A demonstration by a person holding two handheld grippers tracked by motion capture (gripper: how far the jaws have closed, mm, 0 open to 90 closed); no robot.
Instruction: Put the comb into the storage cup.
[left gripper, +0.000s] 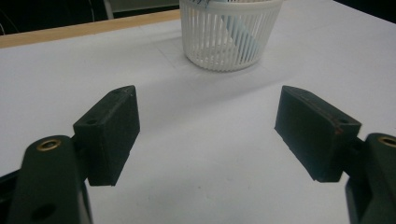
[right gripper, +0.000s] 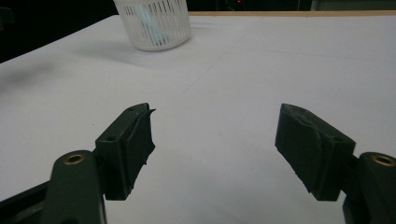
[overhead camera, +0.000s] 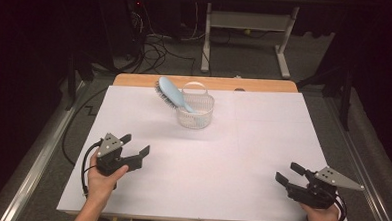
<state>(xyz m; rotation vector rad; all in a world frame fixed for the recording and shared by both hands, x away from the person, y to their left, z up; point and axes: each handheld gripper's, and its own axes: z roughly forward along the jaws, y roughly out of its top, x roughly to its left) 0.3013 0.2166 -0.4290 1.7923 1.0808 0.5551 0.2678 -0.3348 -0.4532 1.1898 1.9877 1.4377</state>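
Observation:
A white slatted basket [overhead camera: 195,110] stands on the far middle of the white table sheet [overhead camera: 262,143]. A light blue hairbrush [overhead camera: 172,93] leans in it, bristle head sticking out to the upper left. The basket [left gripper: 229,35] lies ahead of my left gripper [left gripper: 208,126], and at the top left for my right gripper [right gripper: 215,135] as basket [right gripper: 154,23]. My left gripper [overhead camera: 136,144] rests near the front left, open and empty. Near the front right corner, my right gripper [overhead camera: 287,172] is open and empty too.
A wooden table edge [overhead camera: 135,80] runs along the back of the sheet. Beyond it stand a desk frame [overhead camera: 247,27] and cables [overhead camera: 157,43] on the dark floor. A cable [overhead camera: 73,130] lies on the floor at the left.

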